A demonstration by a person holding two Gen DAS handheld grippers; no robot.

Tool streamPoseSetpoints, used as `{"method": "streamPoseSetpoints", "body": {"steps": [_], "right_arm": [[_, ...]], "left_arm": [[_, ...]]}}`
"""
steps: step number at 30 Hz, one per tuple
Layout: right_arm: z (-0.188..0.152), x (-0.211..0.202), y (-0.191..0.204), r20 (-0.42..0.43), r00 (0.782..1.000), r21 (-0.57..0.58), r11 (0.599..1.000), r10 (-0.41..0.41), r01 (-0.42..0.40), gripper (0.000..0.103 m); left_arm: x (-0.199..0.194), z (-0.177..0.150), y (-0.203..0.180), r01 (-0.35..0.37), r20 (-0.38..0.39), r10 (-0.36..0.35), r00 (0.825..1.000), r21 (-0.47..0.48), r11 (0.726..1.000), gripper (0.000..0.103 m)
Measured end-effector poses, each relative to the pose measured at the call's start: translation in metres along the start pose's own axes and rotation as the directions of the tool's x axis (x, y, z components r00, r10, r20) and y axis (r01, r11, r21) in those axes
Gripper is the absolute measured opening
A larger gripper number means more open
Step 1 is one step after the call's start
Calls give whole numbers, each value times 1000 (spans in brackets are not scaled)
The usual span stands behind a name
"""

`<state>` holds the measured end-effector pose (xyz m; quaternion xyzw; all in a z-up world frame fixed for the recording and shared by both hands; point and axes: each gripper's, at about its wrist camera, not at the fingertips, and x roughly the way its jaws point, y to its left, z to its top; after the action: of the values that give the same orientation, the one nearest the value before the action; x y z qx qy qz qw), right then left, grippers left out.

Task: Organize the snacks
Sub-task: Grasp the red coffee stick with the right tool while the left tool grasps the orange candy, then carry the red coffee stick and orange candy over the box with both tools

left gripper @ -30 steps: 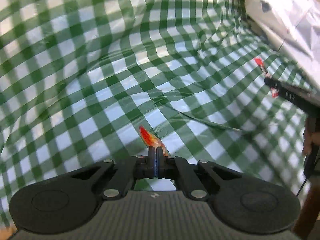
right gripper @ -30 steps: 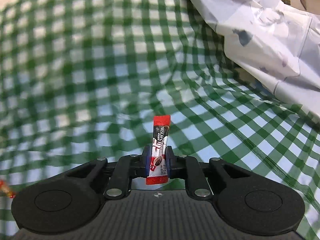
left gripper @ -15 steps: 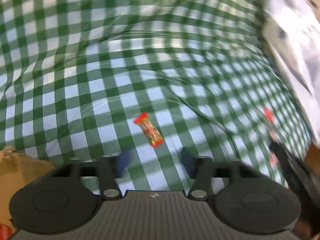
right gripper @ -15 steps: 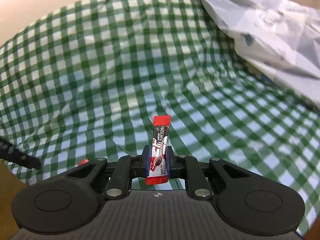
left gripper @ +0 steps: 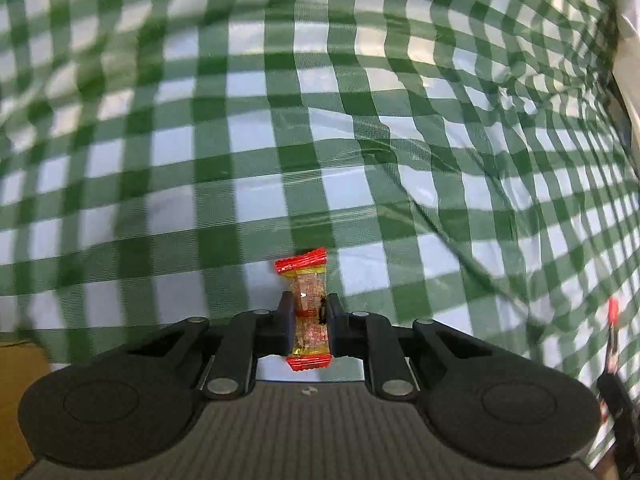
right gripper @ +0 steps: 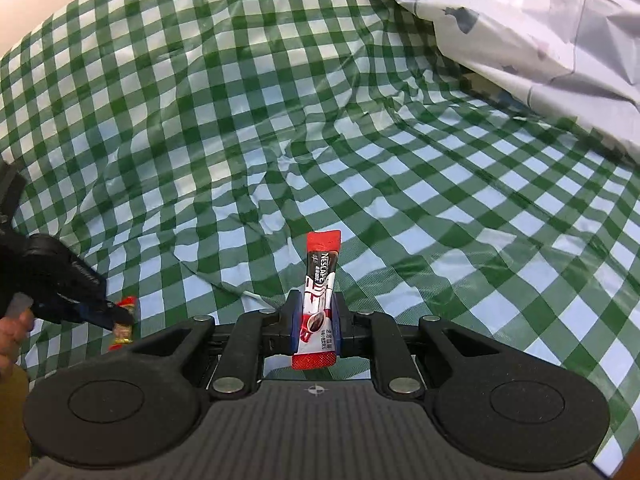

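Observation:
My left gripper (left gripper: 308, 308) is shut on a small clear snack packet with red ends (left gripper: 306, 280), held upright just above the green checked cloth (left gripper: 280, 120). My right gripper (right gripper: 316, 308) is shut on a red Nescafe coffee stick (right gripper: 320, 276), which stands upright between the fingers. In the right wrist view the left gripper (right gripper: 116, 318) shows at the far left with the snack packet (right gripper: 126, 312) in its tips. The right gripper's tip with the red stick (left gripper: 612, 312) shows at the right edge of the left wrist view.
The wrinkled green checked cloth (right gripper: 240, 100) covers the whole surface. A crumpled pale printed sheet (right gripper: 540, 32) lies at the back right. A brown cardboard piece (left gripper: 16, 380) sits at the lower left of the left wrist view.
The left gripper opened and dropped the snack packet onto the cloth, then closed on it again in a new, upright grip. The right gripper kept the coffee stick and drew nearer the left.

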<state>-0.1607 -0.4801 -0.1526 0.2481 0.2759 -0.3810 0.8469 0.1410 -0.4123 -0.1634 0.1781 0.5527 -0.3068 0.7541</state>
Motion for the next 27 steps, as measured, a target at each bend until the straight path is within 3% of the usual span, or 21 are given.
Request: {"method": "streamPoseSetpoints", "body": {"steps": [3,8,16,21,27], "right_arm": [[0,-10,2,6,1000,14,1000,4,-4,16],[0,-61,20,34,999,39,998,40,-41,16],[-28,-171,86,23,982,-13,983,186,-186,16],[-58,-235,142,-22,945,-84,941,328,-328,16],[-97,-292,216,-130,872,-172,855,472,-489,16]], "left_arm": [[-38,-20,-1,23,40,-24,999,25,999,16],[-130,-75,3,17,155,-32,987,96,995,16],[-250,-193,46,31,203,-41,978,52,998,16],[-306,-270,111,-46,233,49,971,-19,999,16],[-345,-339,180,-121,260,152,953,-134,984,16]]}}
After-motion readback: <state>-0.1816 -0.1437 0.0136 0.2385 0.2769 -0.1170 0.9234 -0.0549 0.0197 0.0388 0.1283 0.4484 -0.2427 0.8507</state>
